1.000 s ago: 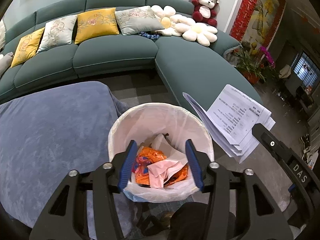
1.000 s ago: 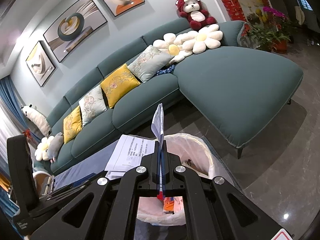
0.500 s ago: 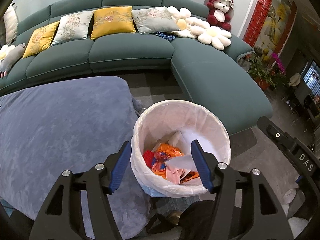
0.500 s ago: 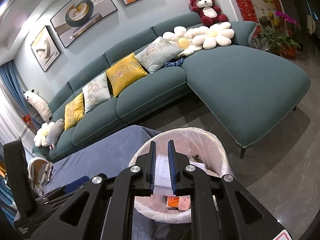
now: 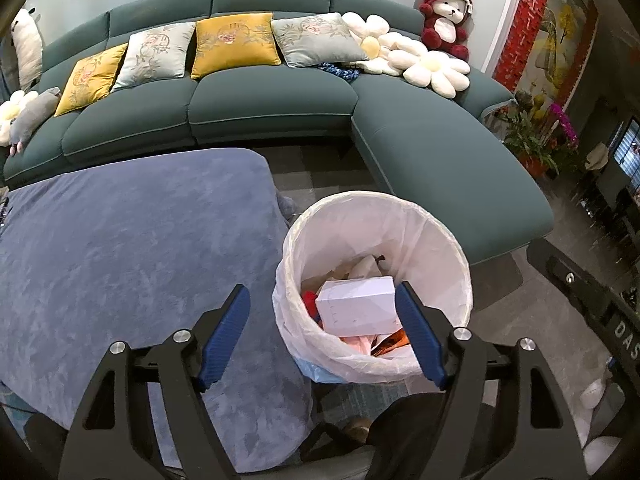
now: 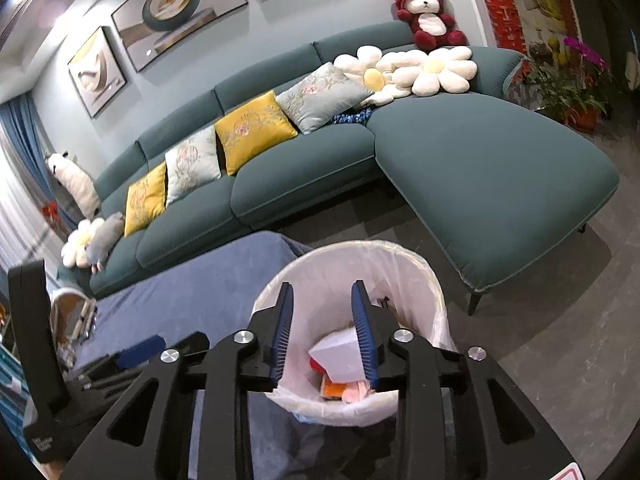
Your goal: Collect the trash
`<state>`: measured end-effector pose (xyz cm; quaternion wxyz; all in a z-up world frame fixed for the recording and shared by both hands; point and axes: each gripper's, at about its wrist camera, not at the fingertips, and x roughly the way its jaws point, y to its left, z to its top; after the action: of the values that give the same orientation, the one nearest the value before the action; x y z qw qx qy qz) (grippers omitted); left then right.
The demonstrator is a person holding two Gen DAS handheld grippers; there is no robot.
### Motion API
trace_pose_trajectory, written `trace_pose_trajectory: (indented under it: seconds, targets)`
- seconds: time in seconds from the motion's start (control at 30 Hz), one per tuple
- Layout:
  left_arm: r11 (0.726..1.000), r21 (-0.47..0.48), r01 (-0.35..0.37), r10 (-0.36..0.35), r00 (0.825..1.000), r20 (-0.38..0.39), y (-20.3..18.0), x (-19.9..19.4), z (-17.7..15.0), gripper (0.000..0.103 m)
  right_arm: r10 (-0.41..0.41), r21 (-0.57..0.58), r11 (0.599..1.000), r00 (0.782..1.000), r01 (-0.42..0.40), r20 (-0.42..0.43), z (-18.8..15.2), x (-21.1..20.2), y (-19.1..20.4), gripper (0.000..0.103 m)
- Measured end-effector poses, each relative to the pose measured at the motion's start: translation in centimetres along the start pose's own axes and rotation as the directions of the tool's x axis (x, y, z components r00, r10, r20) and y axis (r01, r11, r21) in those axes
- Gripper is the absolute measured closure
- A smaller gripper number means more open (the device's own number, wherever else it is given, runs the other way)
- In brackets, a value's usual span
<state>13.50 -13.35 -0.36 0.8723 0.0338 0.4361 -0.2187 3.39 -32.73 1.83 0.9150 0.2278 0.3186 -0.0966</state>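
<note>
White plastic lines the bin [image 5: 420,216], which stands on the floor between the blue-covered table [image 5: 132,240] and the green sofa [image 5: 448,152]. Folded paper [image 5: 356,306] lies inside on orange and red scraps. Left gripper [image 5: 320,332] straddles the table edge and the bin rim, its jaws opening, holding nothing. Right gripper [image 6: 322,324] hangs over the bin, jaws also opening, nothing between them.

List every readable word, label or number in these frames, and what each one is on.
"DAS": black body of the right hand-held gripper, cut off at the picture's edge.
Red wall hanging: pattern, unreadable.
Label on the black device: too blurred.
Folded paper in the trash bin: faint marks, unreadable.
</note>
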Motion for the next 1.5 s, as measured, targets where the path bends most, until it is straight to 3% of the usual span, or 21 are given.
trace_pose_trajectory:
  seconds: [0.4,0.67,0.87,0.93,1.5]
  targets:
    - [0.998,0.031,-0.061,0.061,0.998,0.005,-0.4,-1.0,-1.6,0.018,-0.038,-0.152,0.988,0.998,0.030,-0.056,-2.2,-1.0,1.8,0.046]
    - [0.997,0.010,-0.081,0.081,0.997,-0.011,0.1,-1.2,-2.3,0.015,-0.058,-0.184,0.982,0.995,0.041,-0.084,-3.6,-1.4,2.0,0.021]
    - [0.996,0.003,-0.094,0.094,0.995,-0.024,0.2,-1.2,-3.1,0.012,-0.065,-0.203,0.978,0.995,0.048,-0.082,-4.2,-1.6,2.4,0.017]
    - [0.995,0.009,-0.101,0.101,0.995,-0.024,0.1,-1.2,-3.4,0.012,-0.069,-0.204,0.978,0.994,0.049,-0.090,-4.3,-1.4,2.4,0.007]
    - [0.993,0.002,-0.118,0.118,0.992,-0.038,0.1,-0.8,-4.3,0.011,-0.102,-0.214,0.974,0.990,0.079,-0.099,-5.2,-1.2,2.2,0.007]
